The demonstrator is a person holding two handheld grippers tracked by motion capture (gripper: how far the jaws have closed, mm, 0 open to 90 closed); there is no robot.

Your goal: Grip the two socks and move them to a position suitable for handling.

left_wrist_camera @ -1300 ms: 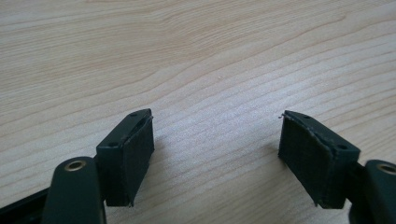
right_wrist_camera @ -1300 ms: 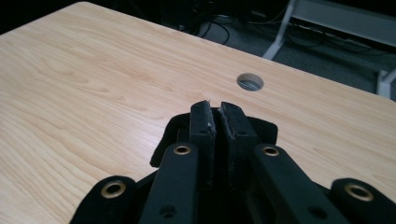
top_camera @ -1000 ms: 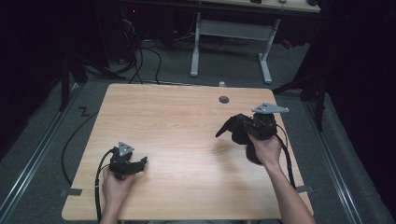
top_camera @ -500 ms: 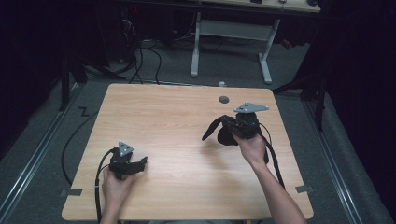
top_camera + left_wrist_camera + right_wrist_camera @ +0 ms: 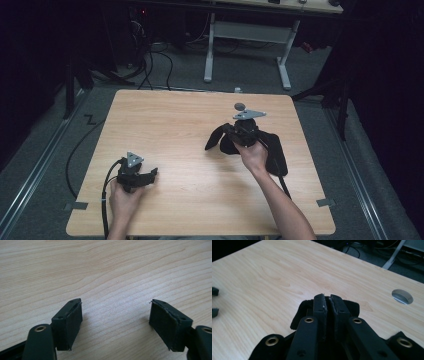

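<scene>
Since the earlier frames, the right claw (image 5: 214, 141) and the black cloth (image 5: 272, 150) pinched in it have been carried leftward, toward the middle of the worktop (image 5: 190, 125). Nearest the person, the left claw (image 5: 151, 173) is rested on the wood, its jaws spread wide with nothing between them. Farther in, the right claw's pads (image 5: 322, 305) are pressed together on the cloth, which is draped beneath and behind the hand. Beyond it, a round hole (image 5: 240, 106) is seen near the far edge.
</scene>
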